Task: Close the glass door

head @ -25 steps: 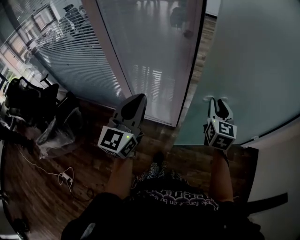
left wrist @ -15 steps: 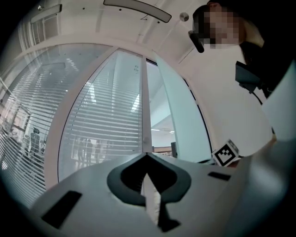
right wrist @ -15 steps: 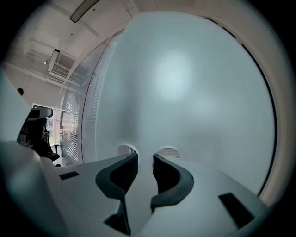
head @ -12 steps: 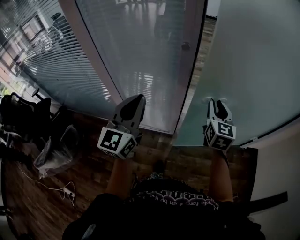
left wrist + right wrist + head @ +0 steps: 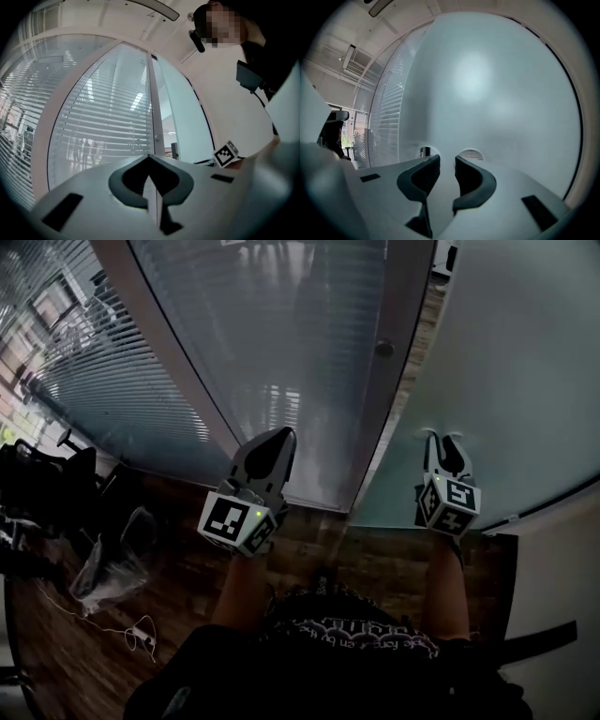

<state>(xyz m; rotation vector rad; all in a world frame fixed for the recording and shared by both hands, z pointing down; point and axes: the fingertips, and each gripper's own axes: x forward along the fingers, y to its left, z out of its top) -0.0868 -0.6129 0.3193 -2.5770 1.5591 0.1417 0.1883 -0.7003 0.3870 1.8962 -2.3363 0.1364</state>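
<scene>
The frosted glass door [image 5: 506, 362] fills the right of the head view. It also takes up most of the right gripper view as a pale pane [image 5: 487, 84]. My right gripper [image 5: 441, 439] has its tips against this pane; its jaws [image 5: 446, 158] stand a little apart with nothing between them. My left gripper [image 5: 272, 435] hangs to the left, in front of the fixed glass panel [image 5: 309, 352] and apart from the door. Its jaws [image 5: 149, 157] are pressed together and hold nothing. A narrow gap [image 5: 424, 329] shows between the door's edge and the grey frame post [image 5: 398, 324].
A glass wall with blinds [image 5: 112, 362] runs along the left. Dark office chairs [image 5: 37, 493], a clear plastic bag [image 5: 112, 554] and a cable [image 5: 141, 634] lie on the wooden floor at left. A white wall [image 5: 562, 559] borders the right.
The gap between the door's edge and the frame post has narrowed. Both grippers have moved forward with the door, and the chairs at left have slid out towards the picture's edge.
</scene>
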